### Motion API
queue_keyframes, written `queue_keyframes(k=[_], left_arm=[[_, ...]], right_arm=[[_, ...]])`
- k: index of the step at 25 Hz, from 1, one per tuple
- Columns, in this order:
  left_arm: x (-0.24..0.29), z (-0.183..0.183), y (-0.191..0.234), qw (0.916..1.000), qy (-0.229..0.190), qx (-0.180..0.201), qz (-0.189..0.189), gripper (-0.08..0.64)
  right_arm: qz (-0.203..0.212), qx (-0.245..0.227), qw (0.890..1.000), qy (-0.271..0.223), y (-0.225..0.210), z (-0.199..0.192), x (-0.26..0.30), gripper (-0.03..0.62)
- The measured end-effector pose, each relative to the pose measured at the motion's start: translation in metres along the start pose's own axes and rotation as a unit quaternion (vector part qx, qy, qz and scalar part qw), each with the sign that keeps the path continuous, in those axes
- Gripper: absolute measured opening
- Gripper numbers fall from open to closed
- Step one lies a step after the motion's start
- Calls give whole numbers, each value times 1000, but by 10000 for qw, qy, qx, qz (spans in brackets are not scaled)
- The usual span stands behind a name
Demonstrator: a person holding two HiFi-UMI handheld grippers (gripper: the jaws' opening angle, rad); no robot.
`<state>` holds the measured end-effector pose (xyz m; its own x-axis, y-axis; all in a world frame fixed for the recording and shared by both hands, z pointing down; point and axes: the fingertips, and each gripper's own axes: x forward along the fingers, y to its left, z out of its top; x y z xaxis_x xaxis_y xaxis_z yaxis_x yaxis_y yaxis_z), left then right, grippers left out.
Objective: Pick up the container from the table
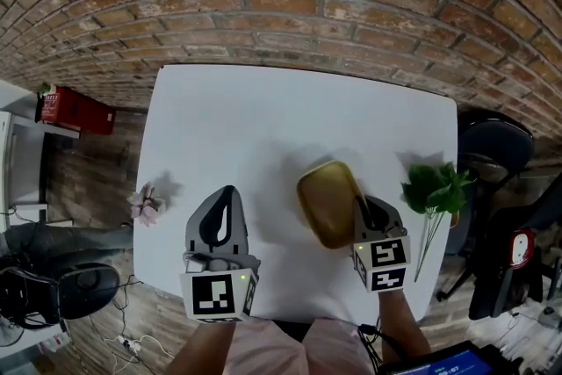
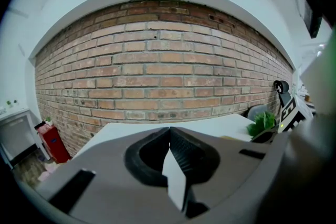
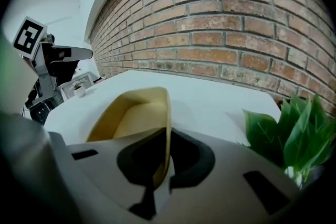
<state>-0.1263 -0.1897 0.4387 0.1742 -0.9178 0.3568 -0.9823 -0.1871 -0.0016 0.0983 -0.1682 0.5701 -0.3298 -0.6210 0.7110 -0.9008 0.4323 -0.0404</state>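
A mustard-yellow container sits on the near right part of the white table, open side up. The right gripper is clamped on the container's right wall. In the right gripper view the thin yellow rim runs straight between the two dark pads, which press on it from both sides. The left gripper hangs over the table's near left part, well apart from the container, its jaws together with nothing between them. A leafy green plant stands at the table's right edge, just beside the right gripper. A small pink flower stands at the left edge. A brick wall rises behind the table.
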Motion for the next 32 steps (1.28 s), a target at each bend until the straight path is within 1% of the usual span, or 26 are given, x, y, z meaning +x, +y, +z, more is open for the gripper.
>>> queue_keyframes(k=[5,9,17,32], left_arm=[[-3,4,-1,10000,-73,-23,8,9],[-7,4,1,9998,-67,187,-15,9],[-18,16,-2,9997,-183,187,-27,9],[-37,52,-9,9975,-663,215,-65,9]], right_arm=[[-14,9,10000,-90,1,5,-4,5],[-53,3,9998,-200,0,12,-9,5],[-133,9,9986,-520,-1,36,-25,5],[-357,-66,9916,-1243,-4,87,-68,5]])
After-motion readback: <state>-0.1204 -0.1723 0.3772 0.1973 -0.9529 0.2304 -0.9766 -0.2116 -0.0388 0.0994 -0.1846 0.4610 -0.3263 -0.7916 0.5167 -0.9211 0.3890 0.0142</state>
